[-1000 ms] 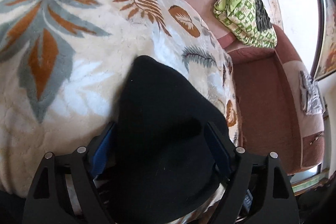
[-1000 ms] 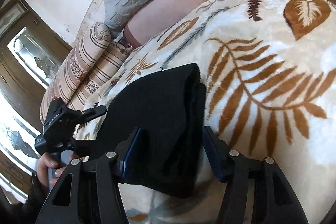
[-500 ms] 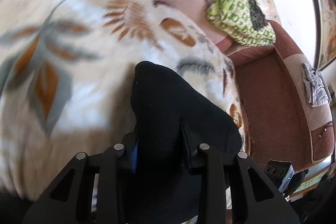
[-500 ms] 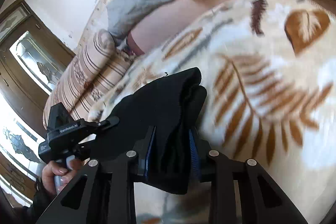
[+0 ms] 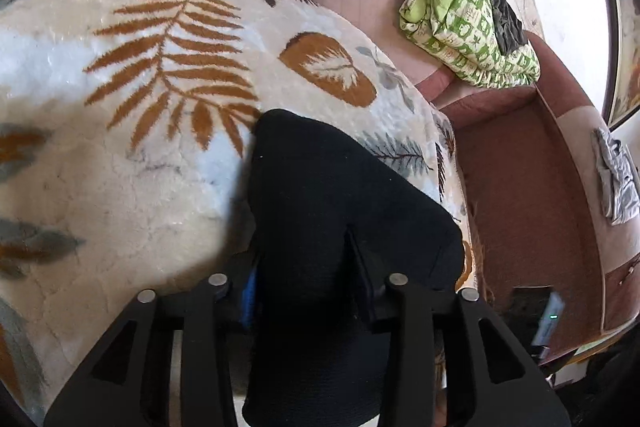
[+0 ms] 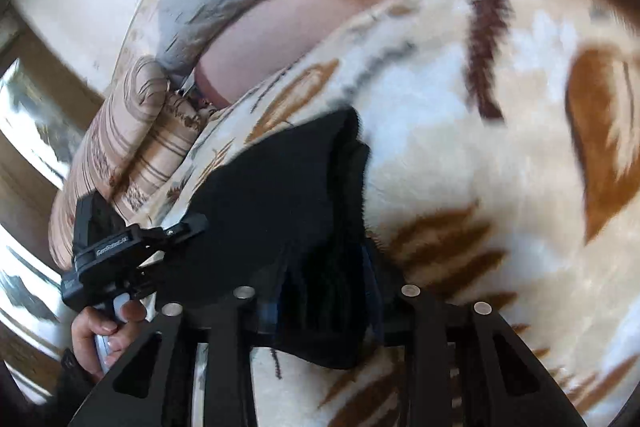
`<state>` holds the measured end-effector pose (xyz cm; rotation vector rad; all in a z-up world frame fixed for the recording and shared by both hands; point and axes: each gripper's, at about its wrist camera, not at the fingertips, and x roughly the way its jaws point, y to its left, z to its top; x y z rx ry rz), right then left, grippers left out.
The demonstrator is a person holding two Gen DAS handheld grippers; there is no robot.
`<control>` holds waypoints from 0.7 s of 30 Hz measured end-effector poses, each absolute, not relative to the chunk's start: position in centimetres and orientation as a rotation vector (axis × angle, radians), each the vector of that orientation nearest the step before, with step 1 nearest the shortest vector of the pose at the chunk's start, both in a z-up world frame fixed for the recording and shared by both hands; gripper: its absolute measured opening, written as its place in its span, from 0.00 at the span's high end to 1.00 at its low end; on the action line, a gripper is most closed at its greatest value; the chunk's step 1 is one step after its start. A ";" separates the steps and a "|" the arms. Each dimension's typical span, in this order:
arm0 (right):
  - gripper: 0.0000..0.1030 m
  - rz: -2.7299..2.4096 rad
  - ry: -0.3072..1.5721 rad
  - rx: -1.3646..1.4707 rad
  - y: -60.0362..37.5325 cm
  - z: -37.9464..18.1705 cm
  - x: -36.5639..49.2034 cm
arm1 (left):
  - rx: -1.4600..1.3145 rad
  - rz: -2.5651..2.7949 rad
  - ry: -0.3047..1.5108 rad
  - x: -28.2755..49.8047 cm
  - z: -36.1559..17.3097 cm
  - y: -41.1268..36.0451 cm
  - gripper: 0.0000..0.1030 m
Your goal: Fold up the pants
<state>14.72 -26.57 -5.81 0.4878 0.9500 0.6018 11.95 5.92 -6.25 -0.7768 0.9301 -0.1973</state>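
Left wrist view shows your left gripper (image 5: 306,267) clamped on the near edge of the black pants (image 5: 336,195), which lie in a compact, several-layer bundle on the leaf-patterned blanket (image 5: 120,87). Your right gripper (image 6: 320,291) is pinched on the same bundle's other end. Most folding looks done; probably one last fold or placing remains.

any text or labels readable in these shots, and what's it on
"GenRobot.AI", as best it reads, in small white print on the side of the left gripper, seen from the right wrist view.
A second small mark lower on that gripper's body: too blurred to read.
No print shows on the pants or blanket.
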 end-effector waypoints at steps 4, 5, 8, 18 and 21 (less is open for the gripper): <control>0.61 0.591 0.924 0.499 -27.0 -4.1 14.1 | -0.809 -0.193 0.908 11.4 -5.9 6.7 0.59; 0.60 0.580 0.884 0.490 -27.3 -3.1 13.7 | -0.801 -0.175 0.883 11.1 -5.3 6.9 0.59; 0.60 0.544 0.720 0.358 -27.1 0.6 11.7 | -0.759 -0.125 0.738 10.0 -2.7 7.9 0.59; 0.97 0.558 0.849 -0.155 -20.0 -2.2 9.4 | -0.627 -0.225 0.843 14.9 -4.6 4.4 0.63; 0.97 0.541 0.852 -0.170 -19.6 -2.1 9.5 | -0.643 -0.226 0.848 14.9 -4.7 4.6 0.65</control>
